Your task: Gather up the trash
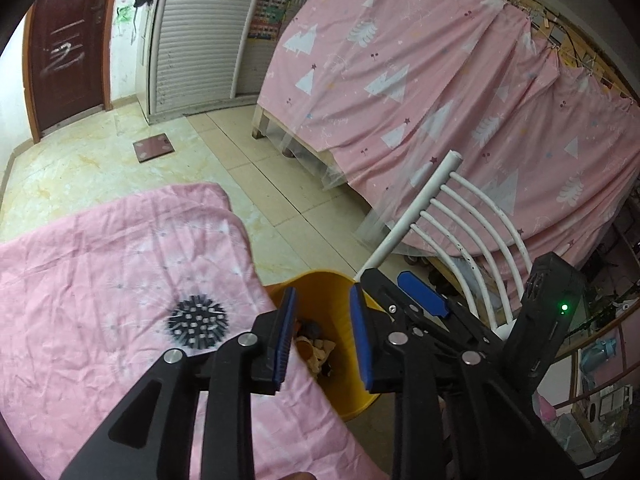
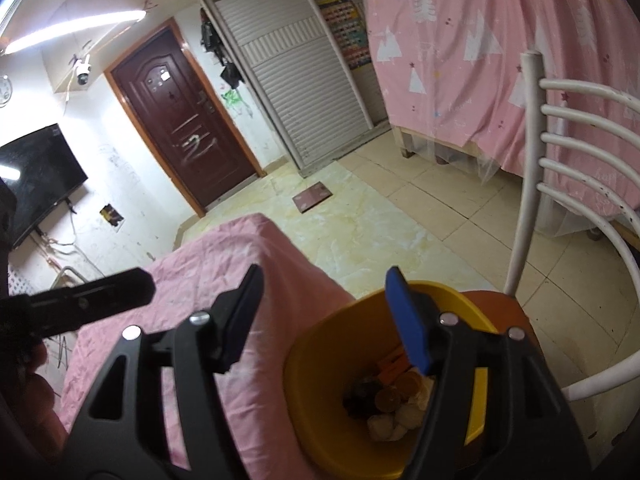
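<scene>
Left wrist view: your left gripper (image 1: pixel 322 336) hangs over the yellow bin (image 1: pixel 320 284), jaws apart and empty; bin sits just beside the pink-covered bench (image 1: pixel 100 280). Right wrist view: your right gripper (image 2: pixel 332 320) straddles the bin's near rim, jaws apart, empty; the scraps (image 2: pixel 390 404) inside look light, crumbly, so pinch gently mid-piece.

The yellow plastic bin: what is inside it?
Inside the yellow plastic bin lies a small pile of pale, brown and dark scraps. The right tongs cover part of it; the bottom stays hidden.
</scene>
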